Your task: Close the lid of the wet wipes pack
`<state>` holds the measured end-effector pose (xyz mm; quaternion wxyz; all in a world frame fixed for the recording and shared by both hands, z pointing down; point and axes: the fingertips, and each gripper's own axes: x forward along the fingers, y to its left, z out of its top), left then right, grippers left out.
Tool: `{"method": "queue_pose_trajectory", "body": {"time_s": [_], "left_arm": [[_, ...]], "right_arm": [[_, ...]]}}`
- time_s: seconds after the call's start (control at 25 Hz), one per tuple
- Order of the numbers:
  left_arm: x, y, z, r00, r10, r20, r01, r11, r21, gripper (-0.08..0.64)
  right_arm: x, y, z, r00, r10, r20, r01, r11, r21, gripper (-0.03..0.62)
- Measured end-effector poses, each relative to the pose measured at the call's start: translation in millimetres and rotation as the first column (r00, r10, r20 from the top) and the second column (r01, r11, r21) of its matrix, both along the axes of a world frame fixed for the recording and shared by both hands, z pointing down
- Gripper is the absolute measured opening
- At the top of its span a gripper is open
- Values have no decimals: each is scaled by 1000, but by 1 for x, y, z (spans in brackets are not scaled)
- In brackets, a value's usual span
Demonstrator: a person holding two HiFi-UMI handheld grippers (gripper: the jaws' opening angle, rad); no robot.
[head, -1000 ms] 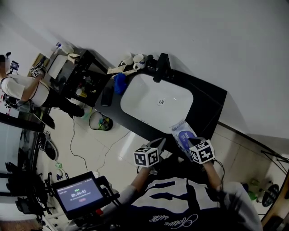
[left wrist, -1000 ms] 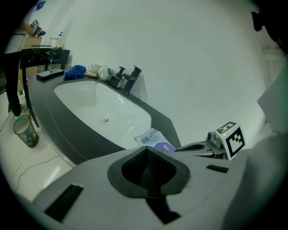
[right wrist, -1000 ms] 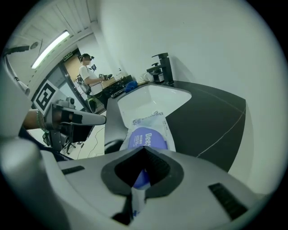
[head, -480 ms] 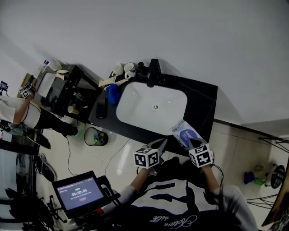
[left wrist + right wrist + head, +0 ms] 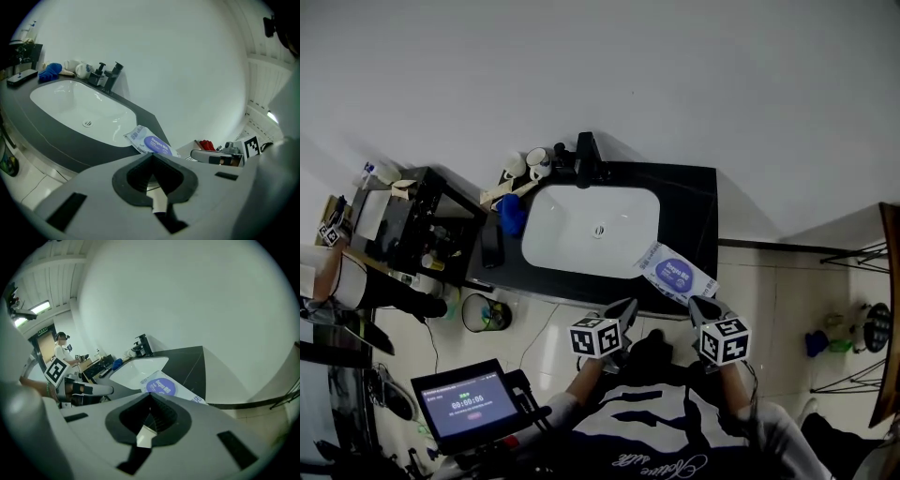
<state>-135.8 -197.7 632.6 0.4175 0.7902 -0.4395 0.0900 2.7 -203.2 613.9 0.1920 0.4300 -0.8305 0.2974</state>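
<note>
The wet wipes pack (image 5: 654, 265) lay just right of centre in the head view, on the dark surface (image 5: 698, 202). One end sat at the rim of the white sink (image 5: 567, 230) and the other close to the surface's near edge. Its purple oval lid (image 5: 676, 274) faced up; I couldn't tell from where I stood whether it was snapped down or slightly raised.

Both tools hung just below the pack in the frame, not touching it. The left gripper (image 5: 625, 307) had its jaws pressed together with nothing between them, and the right gripper (image 5: 701, 307) was the same.

The pack's position worried me. It looked soft and glossy, so a push landing off the lid's middle could skid it sideways into the basin or off the near edge onto the floor. Pressing with one narrow tip might also dent the pack without seating the lid. To my eye, one gripper needed to steady the pack while the other pushed straight down.
</note>
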Motion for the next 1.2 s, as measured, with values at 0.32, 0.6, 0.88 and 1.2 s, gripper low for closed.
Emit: {"method": "queue_pose_trajectory", "body": {"time_s": [0.32,0.6,0.88,1.2], "left_arm": [[60,54,-23,1000,15,-8,-15,998,56,0],[134,145,-27,997,-7,-74,11,999,53,0],[193,262,-22,997,68,-27,-68,997,29,0],[173,301,-60,1000,-11,2,11,990,138,0]], "right_arm": [[53,76,-22,997,29,70,-31,999,38,-3],[115,157,-28,995,15,95,-20,999,51,-3],[143,241,-19,992,-39,117,36,999,27,-3],[109,287,-37,976,-138,167,126,989,81,-3]]}}
